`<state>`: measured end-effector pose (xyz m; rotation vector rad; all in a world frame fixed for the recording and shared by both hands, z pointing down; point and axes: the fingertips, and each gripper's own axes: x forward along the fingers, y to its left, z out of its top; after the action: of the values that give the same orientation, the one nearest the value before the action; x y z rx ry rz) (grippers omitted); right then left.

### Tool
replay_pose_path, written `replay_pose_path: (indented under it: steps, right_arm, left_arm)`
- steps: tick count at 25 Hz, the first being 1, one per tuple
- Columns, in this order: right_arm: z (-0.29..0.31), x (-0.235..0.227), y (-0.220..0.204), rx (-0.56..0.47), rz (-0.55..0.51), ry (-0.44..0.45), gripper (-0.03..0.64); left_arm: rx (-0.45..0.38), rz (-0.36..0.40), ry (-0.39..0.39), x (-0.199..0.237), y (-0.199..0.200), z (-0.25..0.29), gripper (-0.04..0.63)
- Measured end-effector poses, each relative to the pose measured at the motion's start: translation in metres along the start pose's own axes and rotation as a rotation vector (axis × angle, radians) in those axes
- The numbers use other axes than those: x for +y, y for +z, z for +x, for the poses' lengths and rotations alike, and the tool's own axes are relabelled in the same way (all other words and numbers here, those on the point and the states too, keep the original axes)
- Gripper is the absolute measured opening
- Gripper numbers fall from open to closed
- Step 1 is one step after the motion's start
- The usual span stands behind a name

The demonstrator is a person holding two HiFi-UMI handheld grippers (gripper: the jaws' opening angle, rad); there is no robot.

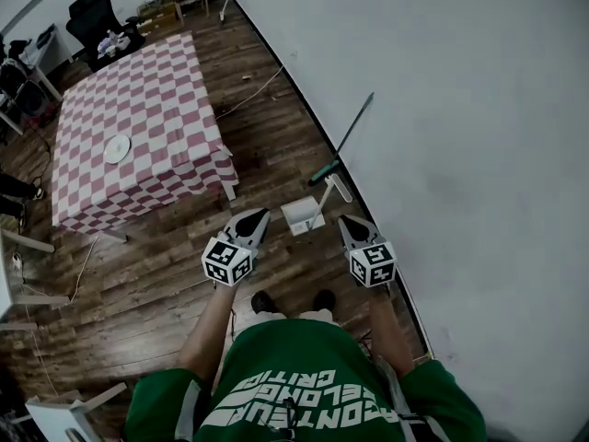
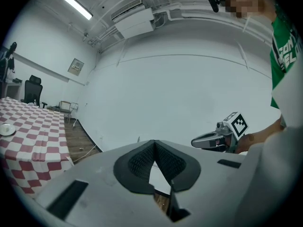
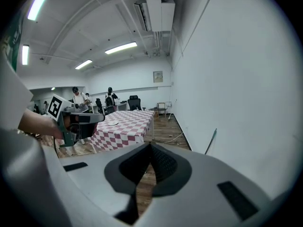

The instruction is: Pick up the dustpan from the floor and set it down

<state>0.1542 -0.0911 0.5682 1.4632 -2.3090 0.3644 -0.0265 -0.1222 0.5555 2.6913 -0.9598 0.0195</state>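
In the head view the dustpan [image 1: 302, 215] lies on the wooden floor [image 1: 166, 274] in the middle of the frame, close to the foot of the white wall [image 1: 460, 155]. Its white tray is flat on the boards and its thin handle rises tilted toward the upper right. It lies a little beyond the tips of both tongs and between them, and neither one touches it. The left gripper [image 1: 252, 218] is at the left of it and the right gripper [image 1: 349, 221] at the right. In its own view each gripper has its dark ribbed pads meeting at the tip, so both are closed and hold nothing. Through the narrow slit under the left pads there is a white patch and a bit of brown floor, but what the white patch is I cannot tell. In the right gripper view the grey body of the tool hides the dustpan fully. Just beyond the dustpan a broom [image 1: 345, 141] with a green head leans on the wall. Its head is small and not clear. At the upper left stands a table [image 1: 138, 118] with a red and white checked cloth and a small white plate [image 1: 117, 148] on it. The lower edge of the frame cuts off the person's green shirt [image 1: 304, 385].
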Motion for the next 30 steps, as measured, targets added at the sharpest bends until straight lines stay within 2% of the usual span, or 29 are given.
replay_pose_path:
  steps: [20,30]
  right_arm:
    - [-0.038,-0.079,-0.024,-0.004,-0.002,0.021,0.008]
    - [-0.042,-0.1,-0.031,-0.011,0.017,0.013,0.008]
  left_arm:
    - [0.014,0.019,0.02,-0.058,-0.004,0.072,0.003]
    - [0.035,0.033,0.026,-0.065,-0.006,0.085,0.003]
